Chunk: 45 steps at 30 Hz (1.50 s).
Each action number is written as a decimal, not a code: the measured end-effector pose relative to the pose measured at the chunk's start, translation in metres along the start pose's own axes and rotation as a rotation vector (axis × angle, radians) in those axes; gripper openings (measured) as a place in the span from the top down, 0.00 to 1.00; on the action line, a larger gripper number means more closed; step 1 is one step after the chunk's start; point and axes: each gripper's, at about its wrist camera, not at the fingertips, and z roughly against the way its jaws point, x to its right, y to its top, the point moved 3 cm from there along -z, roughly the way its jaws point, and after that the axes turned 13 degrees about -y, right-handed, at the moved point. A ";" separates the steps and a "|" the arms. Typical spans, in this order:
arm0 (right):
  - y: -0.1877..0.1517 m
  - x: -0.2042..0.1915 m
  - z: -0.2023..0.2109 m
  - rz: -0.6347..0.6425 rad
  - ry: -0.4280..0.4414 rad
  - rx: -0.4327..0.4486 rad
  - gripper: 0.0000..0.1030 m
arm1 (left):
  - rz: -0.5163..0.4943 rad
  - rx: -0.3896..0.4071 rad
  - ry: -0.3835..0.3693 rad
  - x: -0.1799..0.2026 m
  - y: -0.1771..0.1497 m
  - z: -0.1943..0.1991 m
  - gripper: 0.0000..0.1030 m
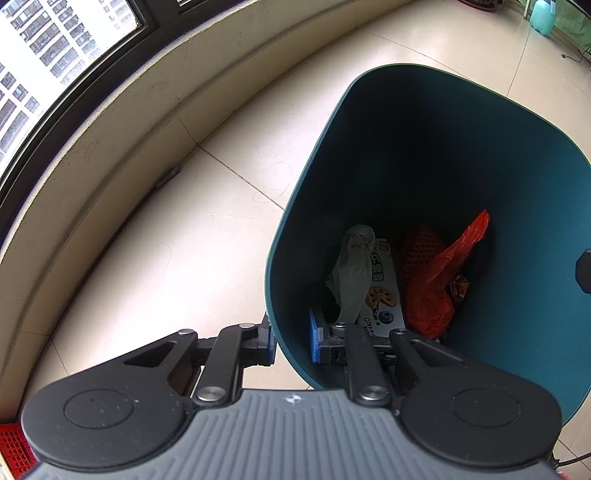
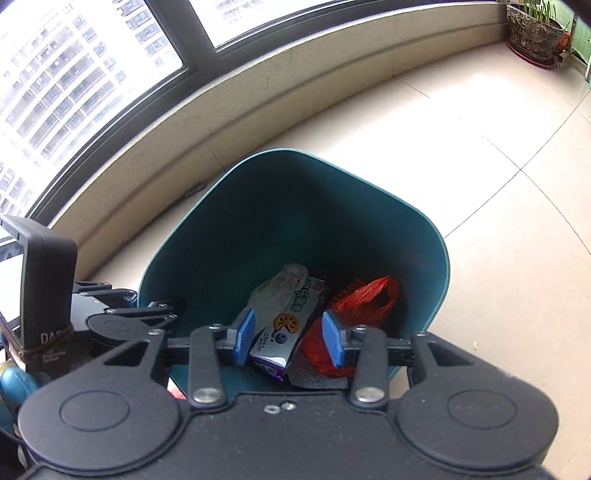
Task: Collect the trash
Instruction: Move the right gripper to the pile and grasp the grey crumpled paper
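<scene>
1. While I look down both wrist cameras, a teal bin (image 2: 424, 258) stands on pale floor tiles (image 2: 480, 155) near a curved window wall (image 2: 258, 85).
2. My left gripper (image 1: 292, 341) is clamped on the bin's near wall, one blue pad (image 1: 316, 338) inside and the other outside.
3. My right gripper (image 2: 291, 338) hangs above the bin's mouth, its jaws apart and nothing between them.
4. The trash lies at the bottom of the bin: a white snack wrapper (image 2: 291, 317), a pale crumpled bag (image 2: 275, 286) on it, and a red plastic bag (image 2: 364, 299) beside them.
5. A potted plant (image 2: 532, 29) sits far off in the corner.
</scene>
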 end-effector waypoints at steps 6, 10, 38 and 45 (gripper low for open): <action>-0.020 0.043 0.015 -0.047 -0.036 0.046 0.50 | 0.002 0.000 0.001 0.000 0.000 0.000 0.84; -0.036 0.088 0.022 -0.133 -0.090 0.044 0.44 | 0.007 -0.001 0.005 0.000 0.001 0.000 0.84; -0.180 0.259 -0.207 -0.446 -0.286 -0.379 0.21 | -0.014 -0.021 0.055 0.007 0.000 -0.009 0.84; -0.195 0.265 -0.221 -0.479 -0.276 -0.398 0.24 | -0.024 -0.036 0.066 0.010 0.000 -0.013 0.84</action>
